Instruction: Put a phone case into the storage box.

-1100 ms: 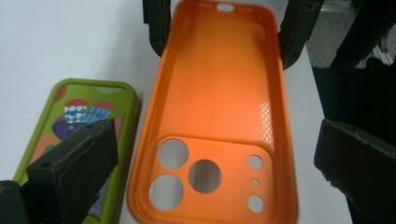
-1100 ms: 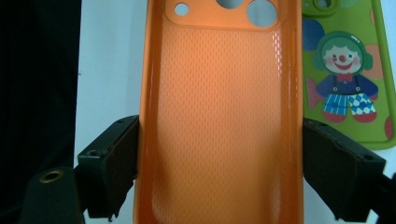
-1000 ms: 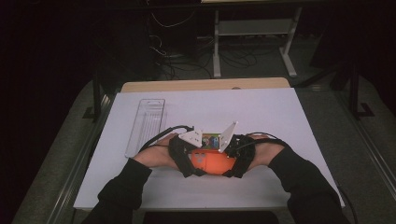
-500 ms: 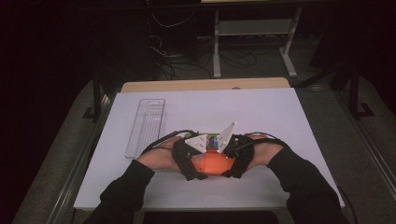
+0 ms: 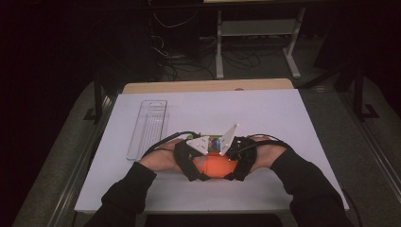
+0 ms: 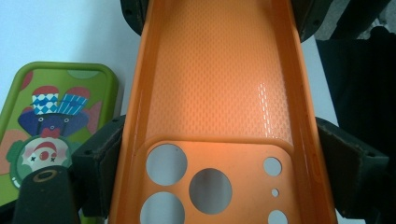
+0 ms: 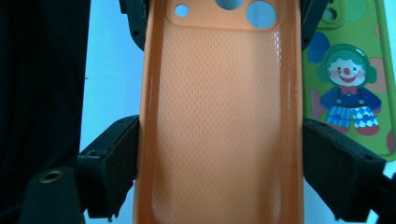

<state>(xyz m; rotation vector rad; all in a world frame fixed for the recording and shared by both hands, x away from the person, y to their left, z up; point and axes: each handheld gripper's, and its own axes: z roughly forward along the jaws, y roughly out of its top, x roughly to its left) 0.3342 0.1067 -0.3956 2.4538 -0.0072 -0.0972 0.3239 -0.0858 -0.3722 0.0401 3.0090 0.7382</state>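
My left claw (image 6: pixel 219 172) has just been closing on the orange phone case (image 6: pixel 219 88), now pinching its camera end; my right claw (image 7: pixel 219 172) pinches the other end. Next, I judge, both must lift it together, level.

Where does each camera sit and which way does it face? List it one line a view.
High view: above the person's side, looking forward and down on the table; forearms, both grippers on the orange phone case.
Left gripper view: on the left gripper, along its jaws clamping the case's camera-hole end.
Right gripper view: on the right gripper, gripping the opposite end.
Both gripper views share the clown case.
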